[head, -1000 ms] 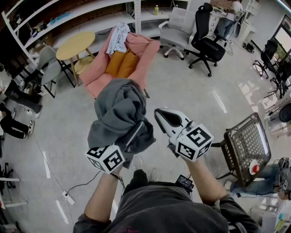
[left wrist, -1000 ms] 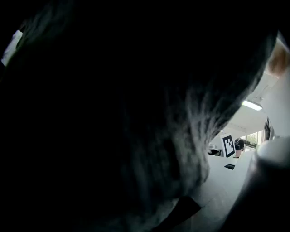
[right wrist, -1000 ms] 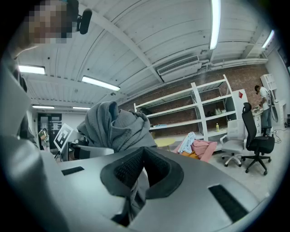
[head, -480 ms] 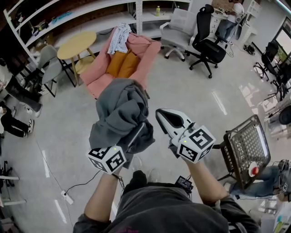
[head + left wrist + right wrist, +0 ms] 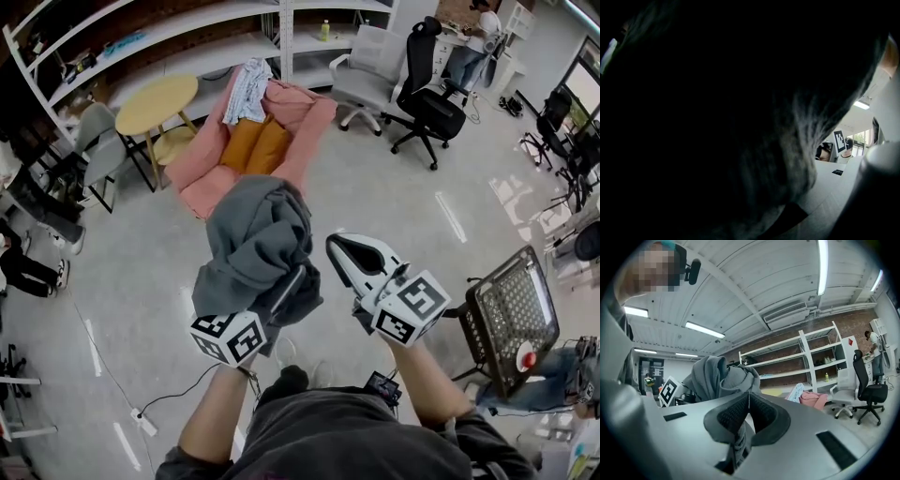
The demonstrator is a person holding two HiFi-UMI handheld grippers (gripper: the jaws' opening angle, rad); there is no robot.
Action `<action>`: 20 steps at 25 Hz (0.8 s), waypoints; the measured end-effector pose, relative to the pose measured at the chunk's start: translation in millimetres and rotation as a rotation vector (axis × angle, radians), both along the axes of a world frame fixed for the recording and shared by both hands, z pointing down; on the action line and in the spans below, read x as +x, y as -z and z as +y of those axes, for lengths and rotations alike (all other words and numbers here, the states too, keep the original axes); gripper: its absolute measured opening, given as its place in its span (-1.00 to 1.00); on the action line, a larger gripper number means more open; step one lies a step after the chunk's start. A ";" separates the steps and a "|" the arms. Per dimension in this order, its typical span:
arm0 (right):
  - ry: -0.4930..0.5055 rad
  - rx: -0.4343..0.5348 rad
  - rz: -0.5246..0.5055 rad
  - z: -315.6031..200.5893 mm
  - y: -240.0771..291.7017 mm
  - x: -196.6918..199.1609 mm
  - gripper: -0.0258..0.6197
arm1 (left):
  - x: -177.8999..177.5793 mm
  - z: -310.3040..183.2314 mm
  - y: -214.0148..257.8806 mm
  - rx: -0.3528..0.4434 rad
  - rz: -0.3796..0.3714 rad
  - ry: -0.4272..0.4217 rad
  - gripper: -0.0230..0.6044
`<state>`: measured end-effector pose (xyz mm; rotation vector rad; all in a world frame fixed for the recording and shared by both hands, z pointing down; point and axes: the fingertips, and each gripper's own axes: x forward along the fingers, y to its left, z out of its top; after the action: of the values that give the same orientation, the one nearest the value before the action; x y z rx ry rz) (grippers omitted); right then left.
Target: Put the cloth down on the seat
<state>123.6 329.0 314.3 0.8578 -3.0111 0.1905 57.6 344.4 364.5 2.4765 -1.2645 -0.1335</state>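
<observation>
The left gripper (image 5: 281, 286) is clamped on a bunched grey cloth (image 5: 258, 234), which drapes over its jaws and hangs in the air above the floor. In the left gripper view the cloth (image 5: 740, 117) fills almost the whole picture. The right gripper (image 5: 339, 246) is just beside it, with its jaws together and nothing between them; its own view shows the tips meeting (image 5: 748, 394). The pink armchair (image 5: 305, 108) with orange cushions (image 5: 253, 142) stands beyond the cloth, well apart from it, with a pale garment (image 5: 248, 89) over its back.
</observation>
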 end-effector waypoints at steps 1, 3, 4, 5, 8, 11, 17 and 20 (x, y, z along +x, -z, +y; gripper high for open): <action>-0.008 -0.008 0.002 -7.7 -1.1 -5.3 -0.87 | -6.1 -6.5 1.0 -0.001 0.001 -0.005 0.06; -0.020 -0.018 0.004 -21.0 -2.3 -15.2 -0.87 | -18.0 -19.1 2.7 -0.003 0.003 -0.012 0.06; -0.024 -0.020 0.005 -27.1 -2.7 -19.7 -0.87 | -23.5 -25.4 3.2 -0.004 0.004 -0.014 0.06; -0.028 -0.021 0.005 -33.1 -3.2 -24.2 -0.87 | -28.7 -31.7 3.2 -0.004 0.005 -0.015 0.06; -0.038 -0.024 0.006 -51.1 -4.8 -37.5 -0.87 | -43.4 -49.1 2.0 -0.004 0.007 -0.023 0.06; -0.042 -0.030 -0.009 -67.5 -3.7 -52.3 -0.87 | -58.1 -66.4 3.0 0.002 0.005 -0.033 0.06; -0.049 -0.032 -0.019 -97.7 -0.3 -74.3 -0.87 | -81.0 -97.0 11.4 0.012 -0.005 -0.036 0.06; -0.042 -0.029 -0.022 -109.3 5.4 -82.9 -0.87 | -89.5 -109.0 17.5 0.017 -0.006 -0.031 0.06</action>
<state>40.7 219.7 309.0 0.9237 -3.0047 0.2444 -32.0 235.3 347.1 2.5118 -1.2315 -0.1297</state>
